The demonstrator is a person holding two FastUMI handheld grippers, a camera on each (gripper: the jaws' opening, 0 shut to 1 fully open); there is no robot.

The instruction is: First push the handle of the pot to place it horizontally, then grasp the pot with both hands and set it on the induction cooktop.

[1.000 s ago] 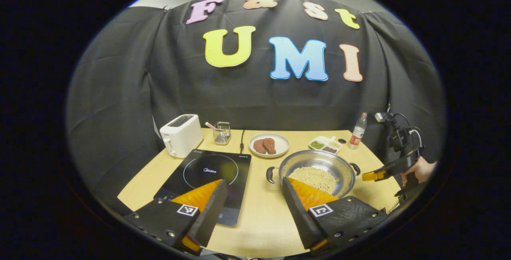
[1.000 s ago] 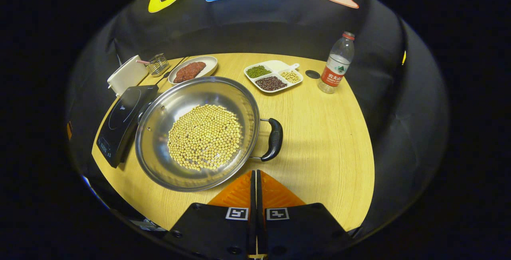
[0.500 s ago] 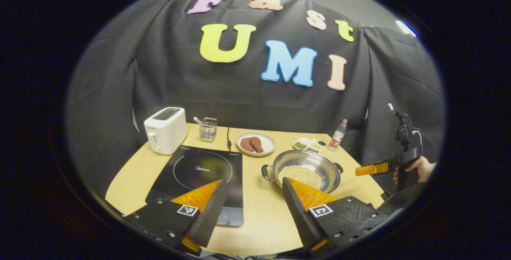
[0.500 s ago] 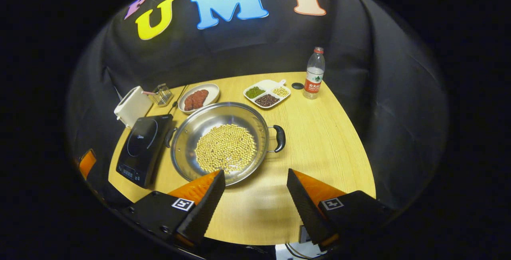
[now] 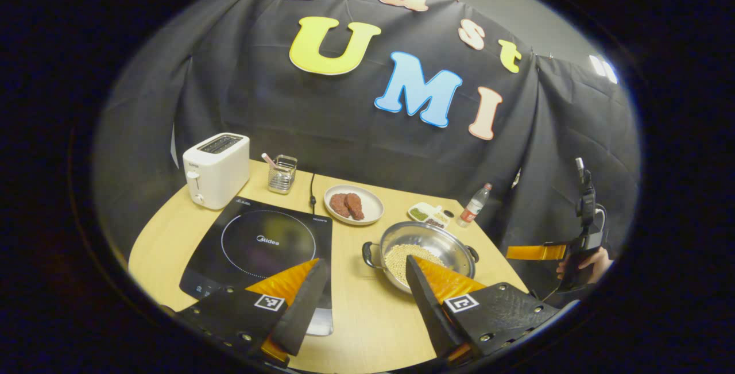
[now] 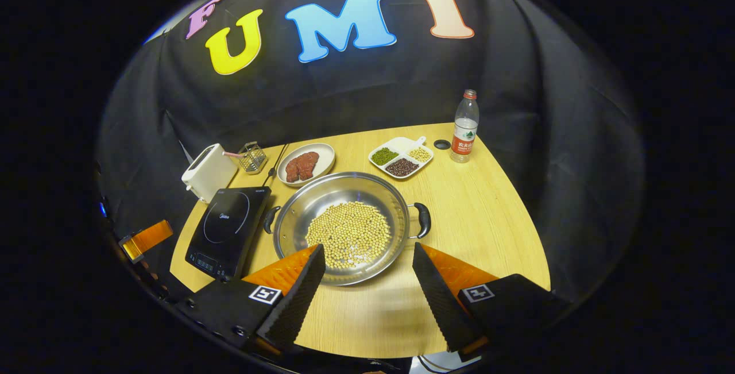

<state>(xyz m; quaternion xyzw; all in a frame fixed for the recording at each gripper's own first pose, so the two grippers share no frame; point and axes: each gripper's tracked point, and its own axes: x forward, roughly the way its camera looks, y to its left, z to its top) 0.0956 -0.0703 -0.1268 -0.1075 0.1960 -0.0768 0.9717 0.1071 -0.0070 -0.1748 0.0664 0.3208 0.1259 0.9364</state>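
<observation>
Left gripper view: the left tool (image 5: 362,299) hangs above the near edge of the counter (image 5: 362,328), its fingers spread apart and holding nothing. The pot (image 5: 422,247), a wide steel pan filled with pale beans, sits on the counter just right of the induction cooktop (image 5: 258,245), its two black handles now pointing left and right. The right tool (image 5: 537,252) is held off the counter's right edge by a hand (image 5: 594,263). A white toaster (image 5: 215,170), a wire holder (image 5: 283,174) and a plate of meat (image 5: 353,204) stand behind the cooktop, near its back edge. The likely risk is a tilted lift: if the two tools rise unevenly, the shallow pot could spill its beans.

Right gripper view: the right tool (image 6: 367,288) is also spread apart and empty, hovering short of the pot's (image 6: 344,227) near rim. The right handle (image 6: 423,220) and left handle (image 6: 270,220) are small loops, so a shallow pinch could slip. The left handle lies close beside the cooktop (image 6: 227,230), leaving little room for fingers there. A divided dish of beans (image 6: 402,158) and a water bottle (image 6: 465,127) stand behind the pot, clear of the path leftward.
</observation>
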